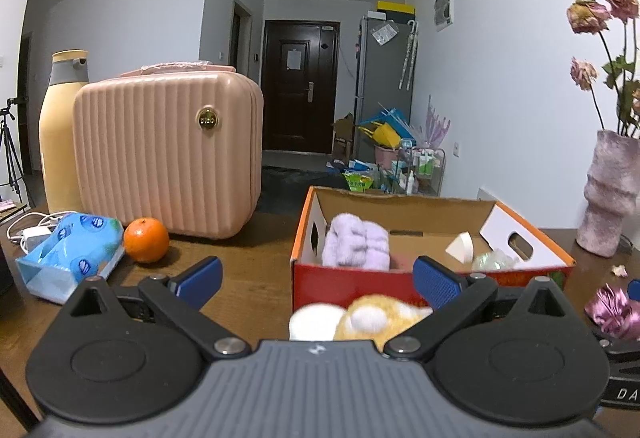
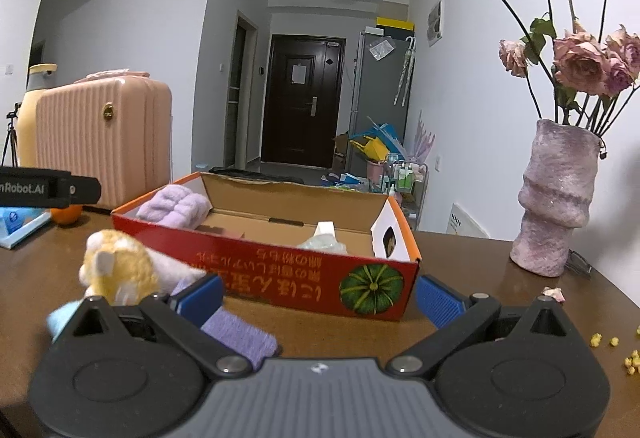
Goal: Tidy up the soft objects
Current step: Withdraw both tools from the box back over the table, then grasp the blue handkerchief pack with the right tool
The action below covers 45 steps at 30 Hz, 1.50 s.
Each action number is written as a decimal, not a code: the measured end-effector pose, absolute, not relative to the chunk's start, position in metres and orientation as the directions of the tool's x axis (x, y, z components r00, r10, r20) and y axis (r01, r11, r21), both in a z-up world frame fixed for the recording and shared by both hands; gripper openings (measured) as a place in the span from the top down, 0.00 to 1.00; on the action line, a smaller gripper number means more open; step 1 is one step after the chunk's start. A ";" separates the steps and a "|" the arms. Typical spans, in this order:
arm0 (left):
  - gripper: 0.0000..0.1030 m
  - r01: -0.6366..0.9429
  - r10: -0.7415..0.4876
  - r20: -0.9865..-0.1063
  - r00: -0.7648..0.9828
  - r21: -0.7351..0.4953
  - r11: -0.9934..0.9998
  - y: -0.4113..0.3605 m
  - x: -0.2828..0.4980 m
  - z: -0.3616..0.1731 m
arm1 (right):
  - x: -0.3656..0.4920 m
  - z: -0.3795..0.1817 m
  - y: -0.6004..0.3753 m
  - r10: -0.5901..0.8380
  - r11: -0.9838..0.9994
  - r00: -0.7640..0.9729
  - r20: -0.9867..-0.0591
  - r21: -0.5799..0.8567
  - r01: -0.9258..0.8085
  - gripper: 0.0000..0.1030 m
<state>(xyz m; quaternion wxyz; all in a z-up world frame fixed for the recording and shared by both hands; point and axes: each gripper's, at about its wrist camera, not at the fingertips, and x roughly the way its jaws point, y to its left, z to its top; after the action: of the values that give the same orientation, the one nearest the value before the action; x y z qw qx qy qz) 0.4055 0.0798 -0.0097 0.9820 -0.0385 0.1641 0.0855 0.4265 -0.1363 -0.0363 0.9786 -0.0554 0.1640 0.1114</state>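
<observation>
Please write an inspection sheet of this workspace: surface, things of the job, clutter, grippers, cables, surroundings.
Surface: brown wooden table, small yellow crumbs near its right edge.
Job's things: red cardboard box open, lilac fluffy towel inside at its left end; yellow and white plush toy and purple knitted cloth on the table before the box.
Clutter: orange, blue tissue pack, pink ribbed case, yellow bottle, vase of dried roses.
Grippers: left gripper open, over the plush toy; right gripper open, holding nothing.
Cables: white cable and charger at the table's left.
Surroundings: hallway, dark door, grey fridge, floor clutter.
</observation>
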 end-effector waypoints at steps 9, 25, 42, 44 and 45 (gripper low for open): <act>0.00 -0.147 0.127 -0.363 0.923 -0.028 0.989 0.076 0.369 -0.015 | 0.393 -0.042 -0.146 0.199 0.967 0.914 -0.353 -0.079 -0.241 0.00; 0.00 -0.106 0.103 -0.443 0.891 0.018 0.994 0.066 0.317 -0.029 | 0.344 -0.052 -0.163 0.194 0.967 0.897 -0.396 -0.077 -0.243 0.00; 0.00 -0.107 0.105 -0.459 0.882 0.022 0.994 0.066 0.313 -0.032 | 0.360 -0.068 -0.159 0.202 0.963 0.855 -0.478 -0.062 -0.262 0.04; 0.00 -0.108 0.106 -0.460 0.882 0.023 0.994 0.065 0.313 -0.033 | 0.367 -0.069 -0.156 0.203 0.962 0.853 -0.481 -0.066 -0.266 0.08; 0.00 -0.109 0.107 -0.461 0.881 0.024 0.994 0.065 0.314 -0.033 | 0.371 -0.070 -0.155 0.202 0.961 0.851 -0.484 -0.069 -0.268 0.12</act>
<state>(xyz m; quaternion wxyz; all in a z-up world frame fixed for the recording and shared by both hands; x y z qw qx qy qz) 0.3137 0.0654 -0.0327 0.9698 -0.0015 0.2376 0.0557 0.3705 -0.1546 -0.0701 0.9598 -0.0673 0.2436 0.1224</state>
